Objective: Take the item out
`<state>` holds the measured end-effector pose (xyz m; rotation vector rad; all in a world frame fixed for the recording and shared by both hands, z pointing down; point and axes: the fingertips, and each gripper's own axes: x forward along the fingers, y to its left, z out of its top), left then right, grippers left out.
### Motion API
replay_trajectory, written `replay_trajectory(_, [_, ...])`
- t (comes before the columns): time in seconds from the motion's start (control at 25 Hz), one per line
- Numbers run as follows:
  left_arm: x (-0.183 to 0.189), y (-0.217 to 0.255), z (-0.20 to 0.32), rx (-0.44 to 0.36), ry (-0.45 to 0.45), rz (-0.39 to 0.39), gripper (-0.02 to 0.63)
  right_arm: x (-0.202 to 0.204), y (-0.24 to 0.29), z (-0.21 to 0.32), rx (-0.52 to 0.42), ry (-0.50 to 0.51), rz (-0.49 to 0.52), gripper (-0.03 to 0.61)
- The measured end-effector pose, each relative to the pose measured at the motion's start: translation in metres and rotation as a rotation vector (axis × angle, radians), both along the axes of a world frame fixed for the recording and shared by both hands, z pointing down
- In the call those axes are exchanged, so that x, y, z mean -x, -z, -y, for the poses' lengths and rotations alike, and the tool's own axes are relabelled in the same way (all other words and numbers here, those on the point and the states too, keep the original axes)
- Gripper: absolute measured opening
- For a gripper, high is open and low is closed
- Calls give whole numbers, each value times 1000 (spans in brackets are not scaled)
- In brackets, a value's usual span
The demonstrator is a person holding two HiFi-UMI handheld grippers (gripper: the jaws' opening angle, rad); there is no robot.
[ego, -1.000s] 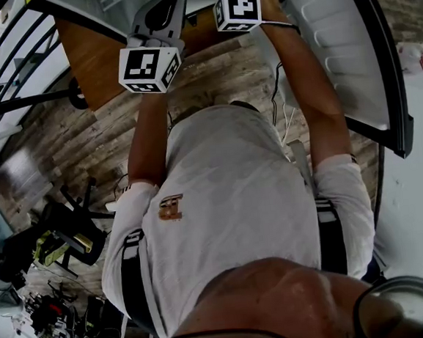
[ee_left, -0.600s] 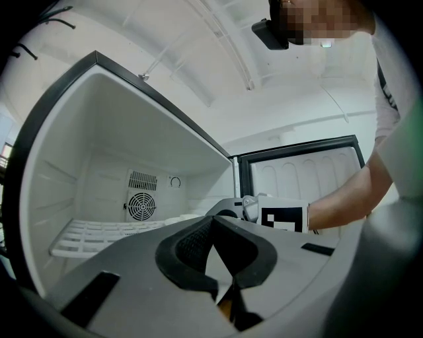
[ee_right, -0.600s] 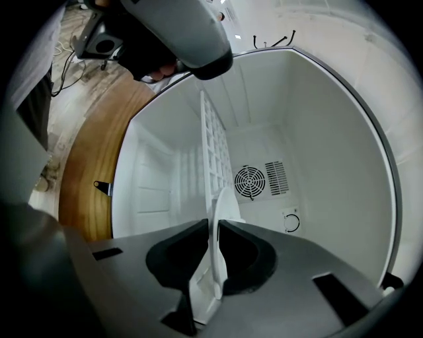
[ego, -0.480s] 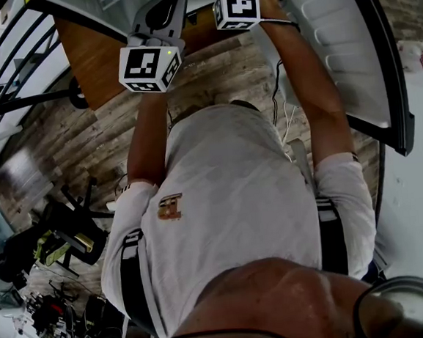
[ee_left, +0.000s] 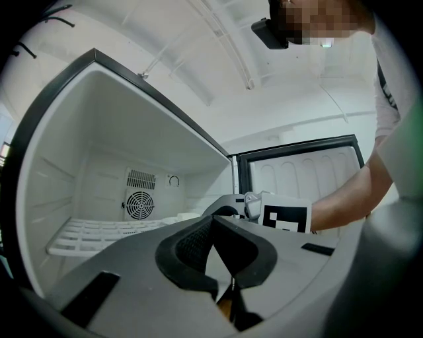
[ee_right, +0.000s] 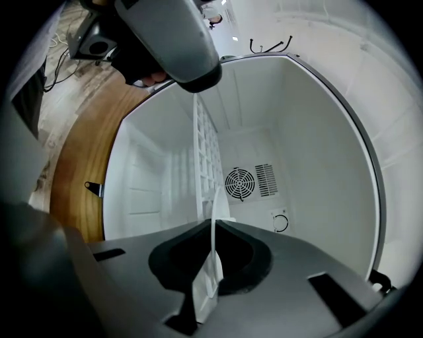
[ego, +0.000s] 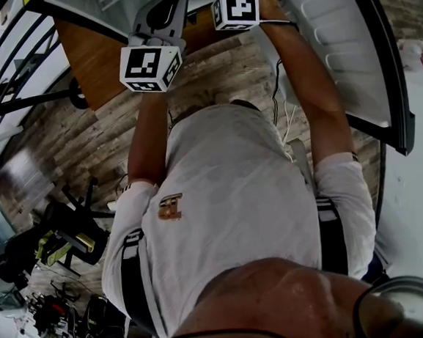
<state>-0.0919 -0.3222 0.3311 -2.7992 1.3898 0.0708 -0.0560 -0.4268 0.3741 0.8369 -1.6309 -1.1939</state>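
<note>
A small white fridge [ee_left: 132,125] stands open, its door [ego: 334,51] swung out to the right. My right gripper [ee_right: 213,231] reaches into the compartment, rolled on its side, and is shut on a thin white item [ee_right: 210,264] seen edge-on between its pads. From the left gripper view, the right gripper [ee_left: 232,210] with its marker cube [ee_left: 285,218] sits at the fridge mouth. My left gripper [ee_left: 213,232] is held beside it at the opening, shut with nothing in it. In the head view the left gripper [ego: 164,3] and the right cube [ego: 236,8] are at the top edge.
Inside are a white wire shelf [ee_left: 99,232] and a round fan grille [ee_left: 139,205] on the back wall. A brown wooden panel [ee_right: 79,152] borders the fridge. Wood flooring [ego: 69,140] lies below, with cables and gear [ego: 56,244] at the lower left.
</note>
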Motion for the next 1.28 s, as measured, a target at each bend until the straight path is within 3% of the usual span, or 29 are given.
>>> replay_trajectory(0.72, [3, 1, -2, -1, 1, -10, 18, 6, 25, -32, -88, 12, 25, 41])
replay_trajectory(1.28, [-1, 7, -5, -7, -18, -29, 18, 2, 36, -75, -100, 23, 59, 40])
